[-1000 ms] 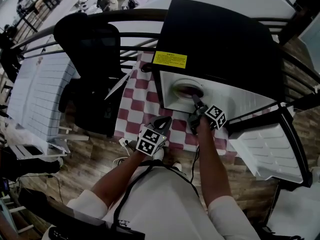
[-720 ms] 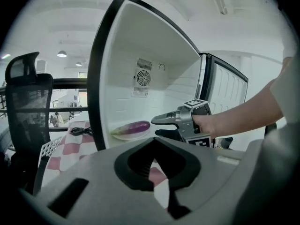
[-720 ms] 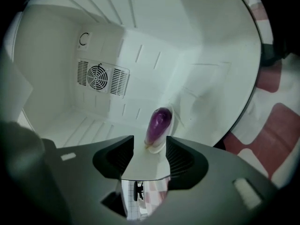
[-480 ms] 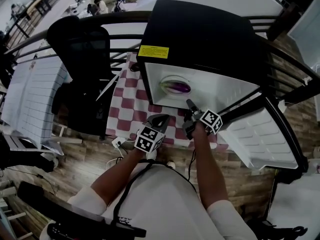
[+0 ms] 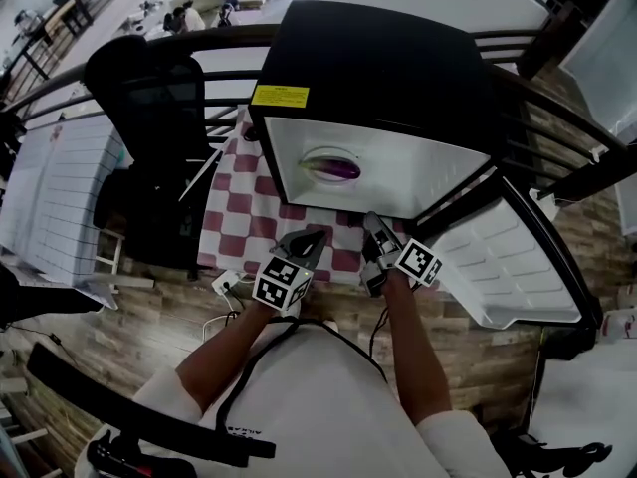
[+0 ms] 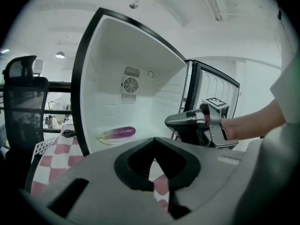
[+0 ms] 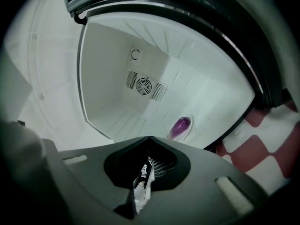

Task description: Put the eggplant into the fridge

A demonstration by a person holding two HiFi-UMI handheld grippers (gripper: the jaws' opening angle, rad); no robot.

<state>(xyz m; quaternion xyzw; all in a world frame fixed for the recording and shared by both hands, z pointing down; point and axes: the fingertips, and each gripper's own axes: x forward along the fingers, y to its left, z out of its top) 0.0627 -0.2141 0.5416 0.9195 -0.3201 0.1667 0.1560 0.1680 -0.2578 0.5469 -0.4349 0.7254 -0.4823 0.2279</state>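
The purple eggplant point(image 5: 335, 169) lies on a white plate point(image 5: 317, 154) on the floor of the open black fridge point(image 5: 378, 58). It also shows in the left gripper view point(image 6: 118, 133) and the right gripper view point(image 7: 181, 124). My right gripper point(image 5: 369, 223) is outside the fridge mouth, in front of it. Its jaws have just been closing and are now shut, with nothing between them point(image 7: 145, 172). My left gripper point(image 5: 315, 236) hovers beside it over the checked cloth point(image 5: 231, 219), jaws together and holding nothing point(image 6: 157, 170). The right gripper point(image 6: 168, 122) shows in the left gripper view.
The fridge door point(image 5: 503, 267) hangs wide open at the right. A black office chair point(image 5: 149, 98) stands left of the fridge. Dark railings run behind the fridge. A white slatted panel point(image 5: 50, 177) lies at far left on the wood floor.
My right gripper has drawn back out of the fridge, away from the plate, and its jaws have shut. The eggplant stays on the plate. The left gripper has pulled back a little too.
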